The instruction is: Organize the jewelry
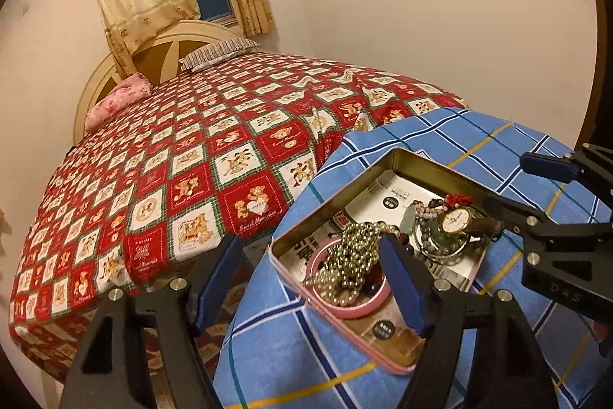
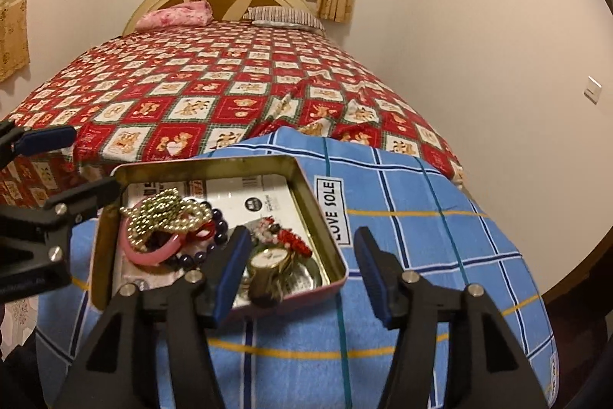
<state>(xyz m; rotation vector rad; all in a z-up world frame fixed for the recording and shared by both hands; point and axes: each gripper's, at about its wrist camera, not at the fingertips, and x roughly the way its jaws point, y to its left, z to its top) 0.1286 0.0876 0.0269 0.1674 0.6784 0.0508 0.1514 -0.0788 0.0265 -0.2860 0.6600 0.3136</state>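
Jewelry (image 2: 180,217) in tin (image 2: 214,163), left of open right gripper (image 2: 302,271)

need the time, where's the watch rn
The watch lies in the tin at its near right corner in the right wrist view, beside the red flower piece, just past the right gripper's left finger.

Tin (image 2: 323,213) on blue checked cloth (image 2: 413,217)

The left claw's (image 1: 312,284) blue fingers (image 1: 402,288) cover part of the pink bangle (image 1: 346,309) and tin (image 1: 387,355), the right claw (image 2: 302,278) hides the watch's (image 2: 268,261) strap, the paper's (image 2: 233,196) print is too small to read, and the blue cloth (image 2: 402,248) conceals the surface beneath.
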